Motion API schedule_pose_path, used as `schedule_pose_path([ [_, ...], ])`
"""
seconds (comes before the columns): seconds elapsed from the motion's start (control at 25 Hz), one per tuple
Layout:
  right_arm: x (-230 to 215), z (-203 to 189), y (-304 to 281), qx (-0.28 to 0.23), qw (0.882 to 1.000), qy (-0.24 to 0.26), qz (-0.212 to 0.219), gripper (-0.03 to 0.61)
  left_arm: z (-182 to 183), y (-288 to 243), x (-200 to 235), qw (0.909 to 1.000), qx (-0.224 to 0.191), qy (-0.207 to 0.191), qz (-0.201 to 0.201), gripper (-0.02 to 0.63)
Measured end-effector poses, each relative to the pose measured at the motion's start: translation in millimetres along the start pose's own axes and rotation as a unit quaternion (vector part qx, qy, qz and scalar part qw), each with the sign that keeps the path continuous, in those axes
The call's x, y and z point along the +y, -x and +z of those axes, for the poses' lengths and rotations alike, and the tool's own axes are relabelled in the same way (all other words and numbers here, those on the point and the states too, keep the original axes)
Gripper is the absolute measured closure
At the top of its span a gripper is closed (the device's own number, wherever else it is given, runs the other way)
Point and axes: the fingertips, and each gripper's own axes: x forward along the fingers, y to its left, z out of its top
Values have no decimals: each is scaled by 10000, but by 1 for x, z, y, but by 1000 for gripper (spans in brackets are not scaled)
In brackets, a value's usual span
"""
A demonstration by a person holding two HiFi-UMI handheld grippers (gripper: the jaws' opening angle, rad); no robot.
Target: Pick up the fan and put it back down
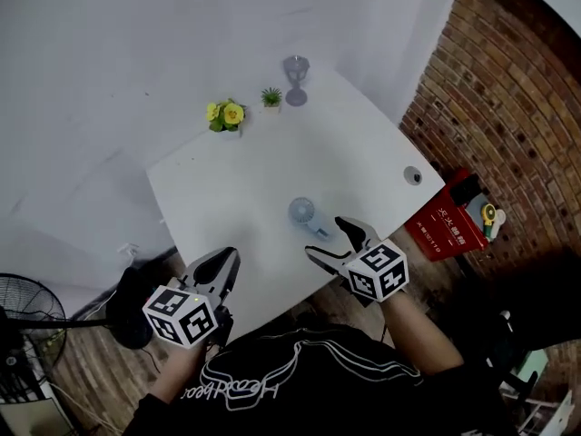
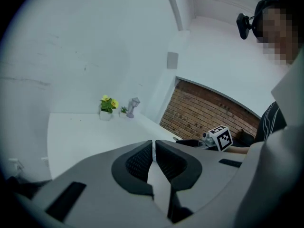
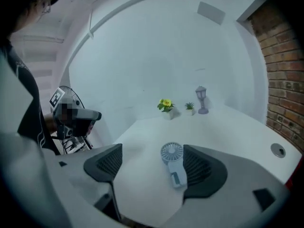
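White table (image 1: 227, 189) carries the small fan (image 1: 306, 214), lying flat mid-frame. Right hand-held gripper (image 1: 329, 240) spread wide, fan just ahead and off-centre: closing may clip and skid it. Left hand-held gripper (image 1: 216, 271) pinched narrow, empty.

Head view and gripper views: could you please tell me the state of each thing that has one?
fan, lying flat on the table, not held
left gripper, shut, empty
right gripper, open, empty
small lamp, upright
flower pot, upright
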Motion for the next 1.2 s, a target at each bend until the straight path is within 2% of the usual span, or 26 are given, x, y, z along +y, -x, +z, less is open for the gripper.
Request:
schedule_pose_path([
  [0.32,-30,-33,-60,924,9940,503,302,192,11,-11,25,9984,-189,226,473,569],
  [0.48,-47,-52,-76,1269,9894,652,259,201,3,-18,31,9969,-275,414,602,569],
  [0.72,-58,-60,-88,1480,9846,925,132,219,-9,-24,44,9956,-255,585,691,568],
  [0.88,-55,-69,-90,1717,9799,1008,90,271,-8,-23,48,9939,-390,768,691,568],
  [1.08,-57,-72,-92,1782,9789,1005,-27,355,-4,-21,47,9933,-463,799,695,568],
  [1.2,-57,-71,-91,1736,9796,1009,-27,356,-4,-15,48,9930,-467,791,742,568],
])
